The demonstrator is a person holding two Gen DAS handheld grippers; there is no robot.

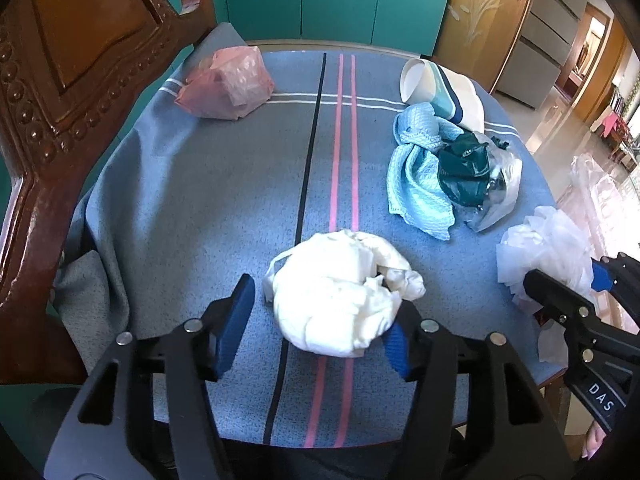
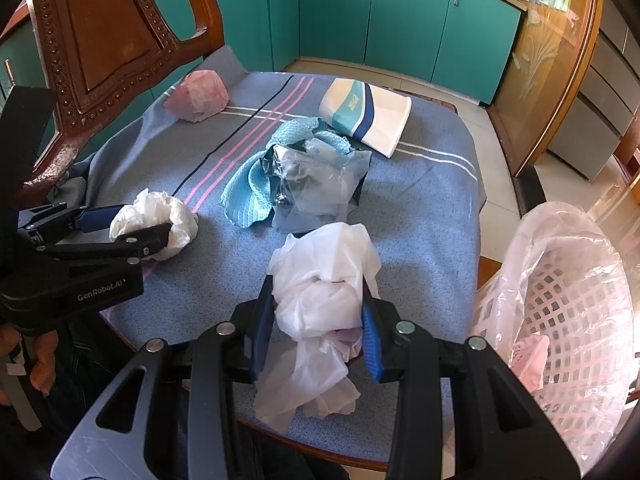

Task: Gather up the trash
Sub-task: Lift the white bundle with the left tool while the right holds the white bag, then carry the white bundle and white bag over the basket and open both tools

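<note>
A crumpled white paper wad (image 1: 340, 292) lies on the blue striped tablecloth (image 1: 200, 200), between the fingers of my left gripper (image 1: 324, 300). Its left pad stands clear of the wad and its right pad just meets the wad's side, so it is open. In the right wrist view that left gripper (image 2: 144, 222) straddles the same wad (image 2: 160, 216). My right gripper (image 2: 316, 284) is shut on a translucent white plastic bag (image 2: 324, 276) near the table's front edge; the bag's tail hangs below the pads. The right gripper (image 1: 564, 276) also shows at the table's right edge.
A pink bag (image 1: 228, 84) lies at the far left. A tipped paper cup (image 2: 368, 114), a light blue cloth (image 1: 416, 168), a green wrapper (image 1: 464, 172) and clear plastic (image 2: 320, 184) sit mid-table. A bag-lined pink basket (image 2: 568, 300) stands right of the table; a carved wooden chair (image 1: 60, 100) stands left.
</note>
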